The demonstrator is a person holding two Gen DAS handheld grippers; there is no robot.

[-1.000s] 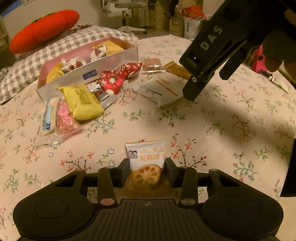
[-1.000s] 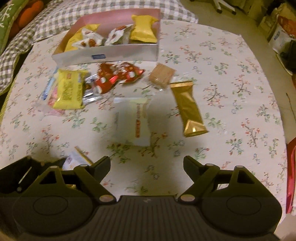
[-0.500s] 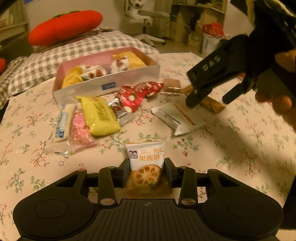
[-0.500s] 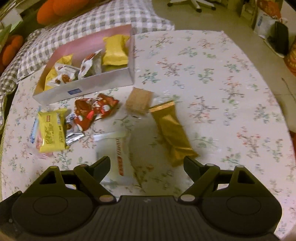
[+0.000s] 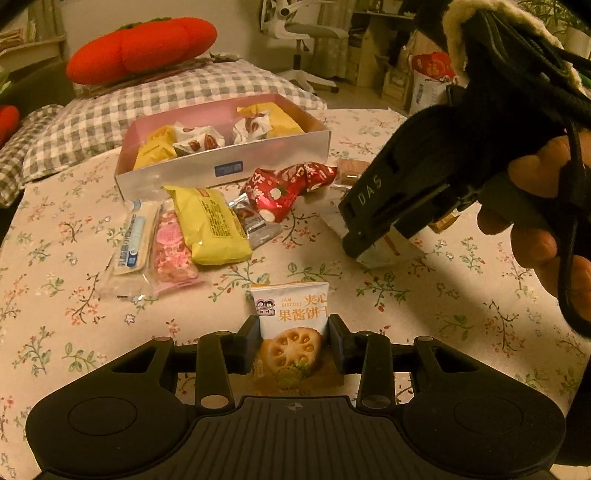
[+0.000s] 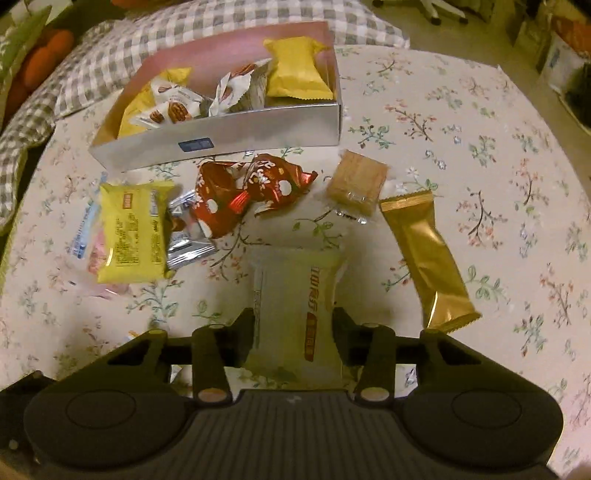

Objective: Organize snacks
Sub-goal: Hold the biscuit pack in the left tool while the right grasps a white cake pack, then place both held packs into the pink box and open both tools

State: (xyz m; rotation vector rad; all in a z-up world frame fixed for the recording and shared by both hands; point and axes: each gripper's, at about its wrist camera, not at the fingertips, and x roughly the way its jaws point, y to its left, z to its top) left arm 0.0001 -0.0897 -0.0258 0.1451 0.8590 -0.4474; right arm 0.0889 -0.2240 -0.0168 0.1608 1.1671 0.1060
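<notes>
My left gripper is shut on a jam biscuit packet, held upright above the floral tablecloth. My right gripper is shut on a white snack packet lying on the cloth; it also shows in the left wrist view pressing down on that packet. The open pink-lined snack box stands at the back, holding several yellow and white packets. Loose snacks lie in front of it: a yellow packet, red wrappers, a wafer and a gold bar.
A silver packet and pink and blue clear packets lie by the yellow one. A checked cushion with a red plush sits behind the table. An office chair and bags stand beyond.
My right gripper moved down and forward over the white packet and shut on it; it was open before. My left gripper kept its hold on the jam biscuit packet and came nearer the box.
</notes>
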